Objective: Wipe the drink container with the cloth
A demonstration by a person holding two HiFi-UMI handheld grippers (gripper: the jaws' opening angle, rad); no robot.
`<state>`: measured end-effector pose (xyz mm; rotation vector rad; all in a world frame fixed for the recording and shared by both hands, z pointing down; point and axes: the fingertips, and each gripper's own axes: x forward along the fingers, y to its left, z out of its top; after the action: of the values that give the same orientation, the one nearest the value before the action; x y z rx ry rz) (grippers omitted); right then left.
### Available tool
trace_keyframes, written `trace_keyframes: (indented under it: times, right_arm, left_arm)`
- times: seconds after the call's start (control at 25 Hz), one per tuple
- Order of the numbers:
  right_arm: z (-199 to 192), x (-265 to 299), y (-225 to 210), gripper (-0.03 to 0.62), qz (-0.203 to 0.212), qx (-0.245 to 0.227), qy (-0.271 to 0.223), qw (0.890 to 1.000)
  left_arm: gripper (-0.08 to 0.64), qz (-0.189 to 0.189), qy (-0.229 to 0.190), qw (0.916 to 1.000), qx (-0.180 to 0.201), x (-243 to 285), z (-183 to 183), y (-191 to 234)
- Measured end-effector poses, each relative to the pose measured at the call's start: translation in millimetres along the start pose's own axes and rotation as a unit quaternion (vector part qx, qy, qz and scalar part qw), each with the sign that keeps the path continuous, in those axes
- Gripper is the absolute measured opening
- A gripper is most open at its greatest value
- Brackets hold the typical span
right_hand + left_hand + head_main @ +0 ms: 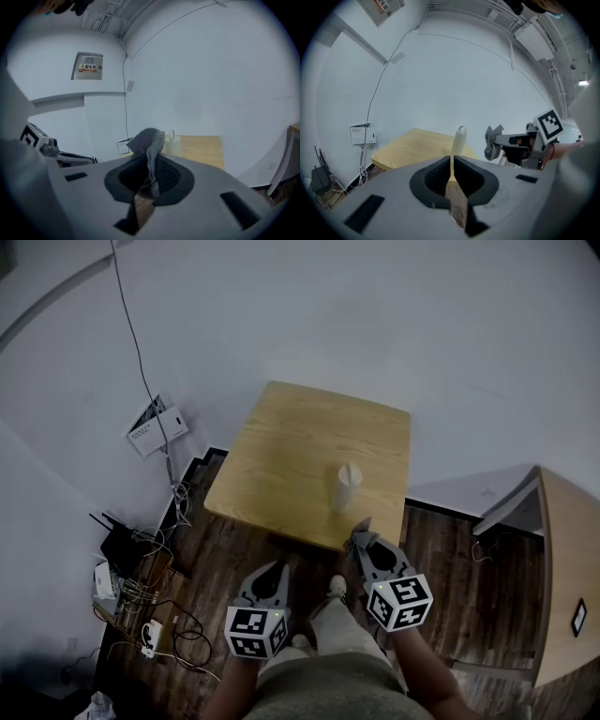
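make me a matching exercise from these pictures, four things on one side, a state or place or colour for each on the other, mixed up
Things:
1 cloth
2 bottle
3 left gripper
4 table

States, places or colours:
A shut, empty
B light wood
C held by the right gripper
D upright on the table

Pairs: 1-C, 2-D, 3-A, 4-B

- Drink container (345,487): pale, slim, with a loop on its cap. It stands upright on the table (281,446), just ahead of the right gripper (360,536) and apart from it.
- Cloth (149,145): grey, textured and crumpled, pinched between the right gripper's jaws and bunching up past their tips.
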<state>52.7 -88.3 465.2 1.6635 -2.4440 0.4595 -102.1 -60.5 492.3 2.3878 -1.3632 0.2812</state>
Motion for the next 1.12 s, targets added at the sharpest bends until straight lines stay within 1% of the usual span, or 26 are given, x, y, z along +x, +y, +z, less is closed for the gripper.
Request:
trace_keyframes:
  times: [0.16,0.32,0.6,1.12]
  right_arm:
    - [2.2,-14.4,18.6,0.026,0.011,0.0,-0.008,1.0]
    - [-0.6,-24.1,29.6,0.025,0.012,-0.005,-0.01,1.0]
    - [-3.1,-24.8,39.9,0.025,0.017,-0.008,-0.008,1.0]
    - [6.4,-22.5,48.4,0.025,0.026,-0.019,-0.014,0.999]
  left_arm:
    - [0.02,0.001,-0.003,1.0,-0.003,-13.5,-1.7,-0.1]
    - [0.02,0.003,-0.005,1.0,-0.007,-23.6,-5.3,0.5]
    - [0.02,0.005,-0.008,0.9999,-0.007,-31.3,-6.0,4.6]
    - [0.02,0.001,-0.012,0.9999,-0.007,-29.9,-1.1,7.1]
